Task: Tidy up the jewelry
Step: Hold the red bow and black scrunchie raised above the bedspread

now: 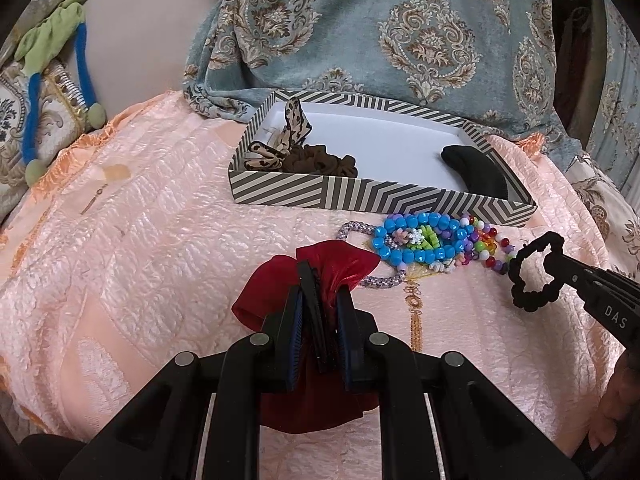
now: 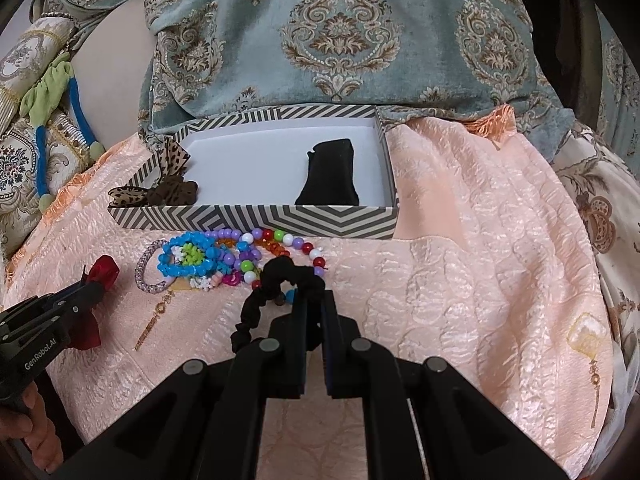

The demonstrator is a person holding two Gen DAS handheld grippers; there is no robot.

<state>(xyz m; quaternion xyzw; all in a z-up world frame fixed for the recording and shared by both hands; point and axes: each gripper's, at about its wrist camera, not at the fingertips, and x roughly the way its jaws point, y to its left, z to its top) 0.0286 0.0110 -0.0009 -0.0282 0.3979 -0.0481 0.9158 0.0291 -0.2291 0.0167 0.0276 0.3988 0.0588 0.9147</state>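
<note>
The black scrunchie (image 2: pixel 280 280) hangs as a limp loop from the right gripper (image 2: pixel 316 300), whose fingers are pressed together on a bit of its fabric at lower centre of the right wrist view; in the left wrist view it dangles at the right edge. It looks light, soft and springy, so a pinch anywhere on the ruffled band should do, though it may swing or snag on the beads. The red velvet bow (image 1: pixel 320 276) is pinched in the left gripper (image 1: pixel 318 304), lower centre of the left view; its clip seems the stiff part, the loops floppy and slippery, so holding at the knot is likely the safest grip.

Just above both lies a heap of bead bracelets (image 1: pixel 424 240), hard, rolling and prone to tangle. Beyond them stands the striped box (image 1: pixel 320 192), already holding a leopard-print bow (image 1: pixel 280 140), a brown scrunchie (image 1: pixel 320 162) and a black pouch (image 1: pixel 476 168). All of it sits on a peach quilted cover (image 1: pixel 140 240), with patterned blue cloth (image 1: pixel 400 32) behind.
</note>
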